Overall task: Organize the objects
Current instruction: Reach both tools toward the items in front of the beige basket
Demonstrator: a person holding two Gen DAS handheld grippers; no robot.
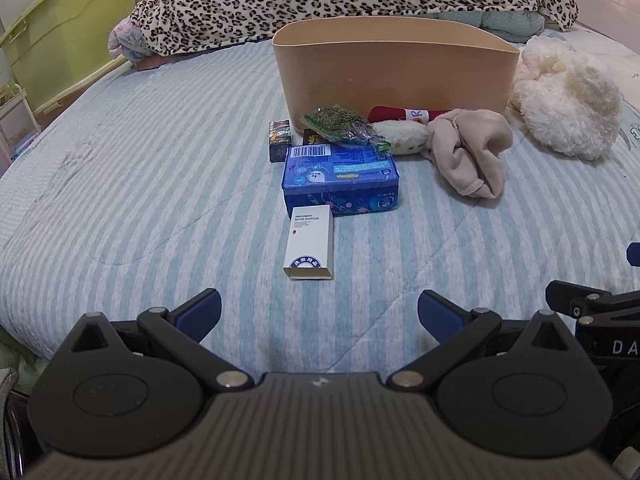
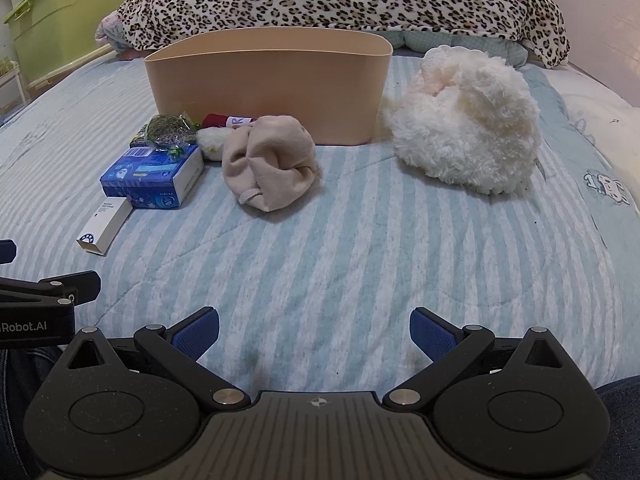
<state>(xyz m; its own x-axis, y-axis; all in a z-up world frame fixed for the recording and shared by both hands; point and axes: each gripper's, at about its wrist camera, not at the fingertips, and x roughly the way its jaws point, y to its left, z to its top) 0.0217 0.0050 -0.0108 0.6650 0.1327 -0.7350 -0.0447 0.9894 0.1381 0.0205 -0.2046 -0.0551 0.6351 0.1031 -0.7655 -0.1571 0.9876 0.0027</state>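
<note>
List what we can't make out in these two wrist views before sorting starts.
- Beige bin interior: both views, its near wall hides the contents.
- Red item: left wrist view, mostly covered by the beige cloth and the plush piece; only an "R" reads.
- Dark small box: print too small to read.
- Right tool: in the left wrist view cut off by the right edge.
- Left tool: in the right wrist view cut off by the left edge.
</note>
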